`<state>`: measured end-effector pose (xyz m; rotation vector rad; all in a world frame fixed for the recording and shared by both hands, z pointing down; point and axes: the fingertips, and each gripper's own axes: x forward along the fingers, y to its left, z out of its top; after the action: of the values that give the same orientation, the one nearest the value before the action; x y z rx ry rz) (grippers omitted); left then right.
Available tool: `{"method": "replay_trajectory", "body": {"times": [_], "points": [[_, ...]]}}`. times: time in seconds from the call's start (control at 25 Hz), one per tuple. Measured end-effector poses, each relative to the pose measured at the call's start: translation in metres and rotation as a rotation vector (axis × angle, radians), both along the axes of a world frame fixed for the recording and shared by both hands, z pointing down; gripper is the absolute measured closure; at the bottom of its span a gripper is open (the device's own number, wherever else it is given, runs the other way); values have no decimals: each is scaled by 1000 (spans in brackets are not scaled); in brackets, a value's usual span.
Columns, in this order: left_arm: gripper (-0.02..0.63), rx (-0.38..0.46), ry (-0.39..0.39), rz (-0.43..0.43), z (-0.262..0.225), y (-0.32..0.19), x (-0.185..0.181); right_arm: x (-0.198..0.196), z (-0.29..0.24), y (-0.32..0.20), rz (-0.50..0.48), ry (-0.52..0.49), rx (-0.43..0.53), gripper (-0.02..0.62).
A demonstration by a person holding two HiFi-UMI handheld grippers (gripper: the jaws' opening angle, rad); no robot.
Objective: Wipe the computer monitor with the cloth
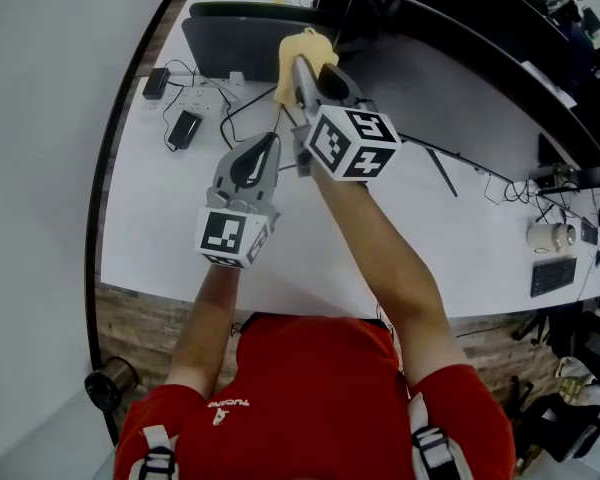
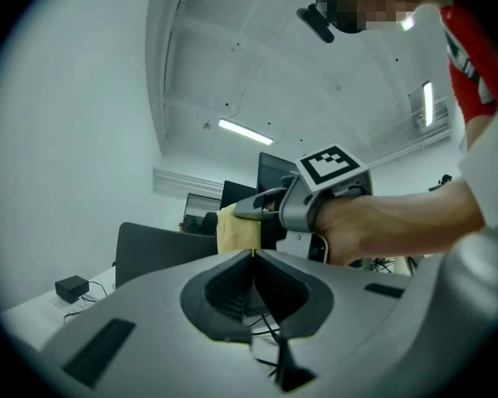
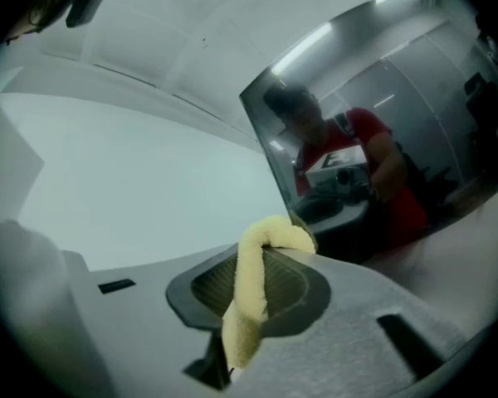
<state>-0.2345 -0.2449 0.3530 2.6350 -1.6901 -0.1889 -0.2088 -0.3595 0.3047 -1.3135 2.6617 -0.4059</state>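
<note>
Head view, right gripper [image 1: 302,76] pinching cloth [image 1: 310,46]

No word or number can be read with certainty. A short line of white lettering with a small logo beside it stands on the back of the person's red shirt [image 1: 310,368], near the collar; it is upside down in the head view and too small to spell out. The left cube [image 1: 235,236] and right cube [image 1: 352,143] bear only black-and-white square patterns, no letters. The monitor [image 3: 398,81] reflects a blurred white mark on the shirt's chest.
</note>
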Motion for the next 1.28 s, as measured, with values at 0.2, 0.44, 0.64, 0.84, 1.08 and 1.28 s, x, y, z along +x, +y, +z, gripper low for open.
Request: {"method": "replay_trajectory", "body": {"times": [0.2, 0.44, 0.64, 0.84, 1.08, 1.28], "points": [[595, 25, 5, 22, -11, 8, 5, 1, -33, 2, 14, 6, 31, 538], [595, 47, 13, 32, -20, 20, 1, 1, -64, 3, 36, 41, 60, 538], [595, 63, 22, 42, -27, 30, -3, 0, -84, 2, 57, 81, 78, 538], [595, 73, 28, 54, -31, 37, -8, -2, -109, 2, 75, 93, 111, 538], [595, 80, 35, 73, -34, 41, -9, -2, -143, 7, 79, 122, 172, 537], [595, 86, 37, 102, -36, 45, 0, 1, -175, 12, 63, 181, 234, 537]]}}
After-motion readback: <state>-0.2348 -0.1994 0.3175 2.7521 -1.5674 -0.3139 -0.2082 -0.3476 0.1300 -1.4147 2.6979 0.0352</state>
